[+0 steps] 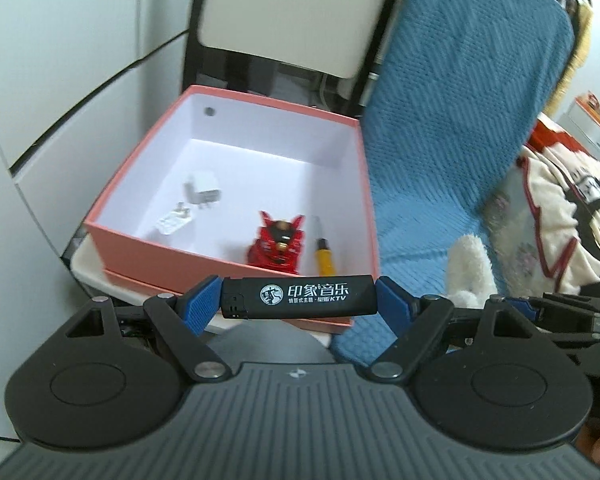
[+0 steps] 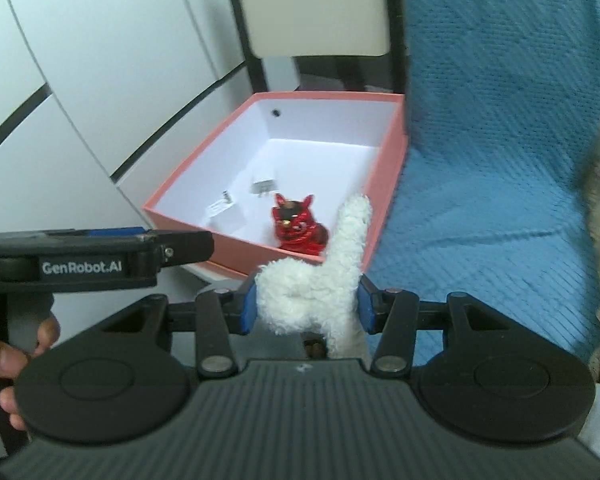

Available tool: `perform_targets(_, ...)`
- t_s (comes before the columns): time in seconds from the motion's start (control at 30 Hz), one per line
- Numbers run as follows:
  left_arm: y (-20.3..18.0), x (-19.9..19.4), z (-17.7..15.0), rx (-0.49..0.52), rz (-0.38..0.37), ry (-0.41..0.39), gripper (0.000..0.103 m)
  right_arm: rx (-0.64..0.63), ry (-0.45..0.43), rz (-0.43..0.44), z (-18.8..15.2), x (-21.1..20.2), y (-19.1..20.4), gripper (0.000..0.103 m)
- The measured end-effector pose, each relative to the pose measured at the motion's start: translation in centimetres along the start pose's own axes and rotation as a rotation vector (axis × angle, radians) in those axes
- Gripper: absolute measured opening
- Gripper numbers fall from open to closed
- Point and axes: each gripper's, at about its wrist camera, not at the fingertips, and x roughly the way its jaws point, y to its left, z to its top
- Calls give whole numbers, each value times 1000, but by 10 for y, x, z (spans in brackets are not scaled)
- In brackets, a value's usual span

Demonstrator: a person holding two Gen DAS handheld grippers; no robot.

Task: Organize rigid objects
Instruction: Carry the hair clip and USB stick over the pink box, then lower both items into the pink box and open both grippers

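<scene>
My left gripper (image 1: pixel 298 300) is shut on a black lighter (image 1: pixel 299 295) with white print, held crosswise just before the near wall of a pink box (image 1: pixel 228 258). Inside the box lie a red cat figurine (image 1: pixel 278 242), a yellow-handled screwdriver (image 1: pixel 324 256), a white charger plug (image 1: pixel 203 190) and a small white adapter (image 1: pixel 174 220). My right gripper (image 2: pixel 306 304) is shut on a white plush toy (image 2: pixel 320 280), held near the pink box (image 2: pixel 188 222), with the red cat figurine (image 2: pixel 298 224) behind it. The left gripper's body (image 2: pixel 92 258) shows at left.
The box stands on a cream chair seat (image 1: pixel 86 268) beside a white cabinet (image 1: pixel 60 80). A blue knitted blanket (image 1: pixel 460 120) covers the seat to the right. A cream and red garment (image 1: pixel 560 200) lies at far right.
</scene>
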Motion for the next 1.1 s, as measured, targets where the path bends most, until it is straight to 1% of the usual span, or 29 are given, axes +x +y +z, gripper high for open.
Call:
perform_targets(0.1, 16, 5, 7, -19, 11, 6, 86, -6, 14, 5, 9, 11, 8, 51)
perform_targets(0.27, 34, 25, 22, -47, 15, 23, 86, 0, 45, -6, 26, 35, 11, 51)
perform_targets(0.5, 66, 72, 45, -82, 12, 77, 86, 24, 91, -28, 50, 77, 10, 51)
perform_targets(0.63, 82, 102, 57, -92, 10, 115, 86, 45, 127, -35, 64, 108, 8, 51)
perform_targets(0.77, 96, 129, 69, -100, 3, 145, 86, 55, 143, -43, 77, 134, 6, 51)
perform_targets(0.93, 110, 161, 82, -106, -5, 168, 86, 66, 158, -61, 93, 168, 0, 51)
perform_targets(1.1, 121, 182, 90, -118, -11, 179, 86, 71, 168, -73, 104, 196, -5, 51)
